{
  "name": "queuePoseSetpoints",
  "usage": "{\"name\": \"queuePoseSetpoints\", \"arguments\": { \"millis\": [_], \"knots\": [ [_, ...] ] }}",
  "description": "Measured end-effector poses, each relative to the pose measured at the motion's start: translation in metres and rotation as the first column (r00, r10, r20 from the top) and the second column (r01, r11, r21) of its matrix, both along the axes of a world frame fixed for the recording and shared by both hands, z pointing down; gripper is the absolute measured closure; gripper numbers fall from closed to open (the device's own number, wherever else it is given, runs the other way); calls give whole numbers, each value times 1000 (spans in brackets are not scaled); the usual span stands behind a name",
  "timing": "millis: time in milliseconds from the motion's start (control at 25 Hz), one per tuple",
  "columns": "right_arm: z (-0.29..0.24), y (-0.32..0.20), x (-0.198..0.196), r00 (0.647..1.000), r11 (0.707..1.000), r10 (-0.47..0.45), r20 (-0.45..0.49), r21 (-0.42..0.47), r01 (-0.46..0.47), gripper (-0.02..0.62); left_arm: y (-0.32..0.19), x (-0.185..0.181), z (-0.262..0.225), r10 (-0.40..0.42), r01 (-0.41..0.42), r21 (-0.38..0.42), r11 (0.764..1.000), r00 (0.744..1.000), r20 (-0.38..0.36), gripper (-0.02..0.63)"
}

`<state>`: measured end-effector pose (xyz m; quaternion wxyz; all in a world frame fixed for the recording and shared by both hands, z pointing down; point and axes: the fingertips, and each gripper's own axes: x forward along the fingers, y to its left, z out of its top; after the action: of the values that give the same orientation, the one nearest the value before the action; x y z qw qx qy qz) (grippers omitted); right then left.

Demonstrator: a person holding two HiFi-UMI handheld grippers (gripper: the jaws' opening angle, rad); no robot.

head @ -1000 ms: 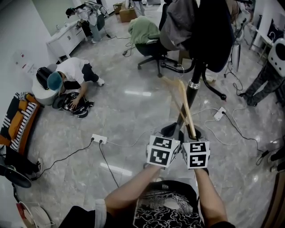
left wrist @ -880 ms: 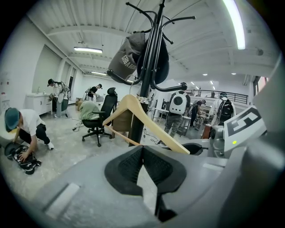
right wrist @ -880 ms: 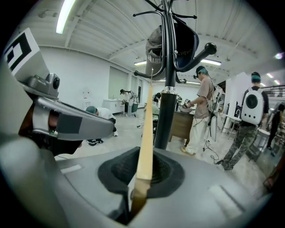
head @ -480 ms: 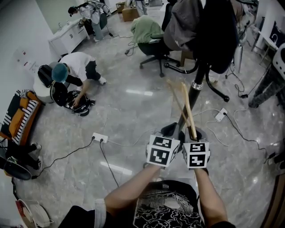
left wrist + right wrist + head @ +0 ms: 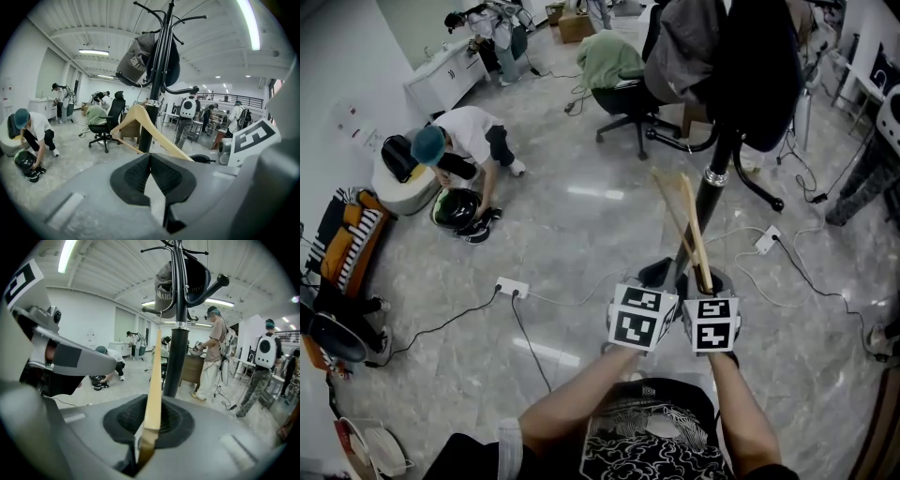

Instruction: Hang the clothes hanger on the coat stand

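Note:
A wooden clothes hanger (image 5: 691,225) rises from my right gripper (image 5: 705,281), which is shut on the end of one arm (image 5: 153,380). The hanger's other arm and crossbar show in the left gripper view (image 5: 152,131). Just beyond it stands the black coat stand (image 5: 710,192), its pole (image 5: 177,348) close behind the hanger and its hooks overhead (image 5: 187,19). Dark jackets and a grey cap (image 5: 136,58) hang on the stand. My left gripper (image 5: 150,159) sits beside the right one, shut with nothing between its pads, apart from the hanger.
The stand's round base (image 5: 720,279) sits on the marble floor among cables and power strips (image 5: 511,287). An office chair (image 5: 628,94) with a green garment stands behind. A person (image 5: 464,141) crouches at the left; others (image 5: 213,357) stand to the right of the stand.
Both grippers and the hanger stay nearly where they were. The crouching person at the left has shifted a little over the dark object on the floor.

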<state>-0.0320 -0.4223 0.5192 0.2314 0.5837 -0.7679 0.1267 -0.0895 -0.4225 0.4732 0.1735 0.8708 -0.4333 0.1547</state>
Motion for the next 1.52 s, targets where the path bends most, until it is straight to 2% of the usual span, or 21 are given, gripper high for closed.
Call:
{"name": "queuePoseSetpoints", "arguments": {
  "millis": [400, 840, 1120, 1520],
  "knots": [
    [1, 1, -6, 1000, 1000, -21, 17, -4, 21, 554, 3, 0, 2, -4, 4, -8, 1000, 1000, -2, 601],
    [-8, 7, -14, 996, 999, -48, 74, 1, 48, 521, 9, -2, -2, -19, 19, 1, 1000, 1000, -9, 601],
    [-23, 11, -23, 984, 996, -83, 157, 34, 79, 450, 14, -7, -5, -30, 30, 6, 1000, 999, -14, 601],
    [-49, 24, -24, 974, 992, -116, 195, 79, 102, 446, 25, -11, -14, -54, 55, 21, 998, 997, -46, 601]
  ]
}}
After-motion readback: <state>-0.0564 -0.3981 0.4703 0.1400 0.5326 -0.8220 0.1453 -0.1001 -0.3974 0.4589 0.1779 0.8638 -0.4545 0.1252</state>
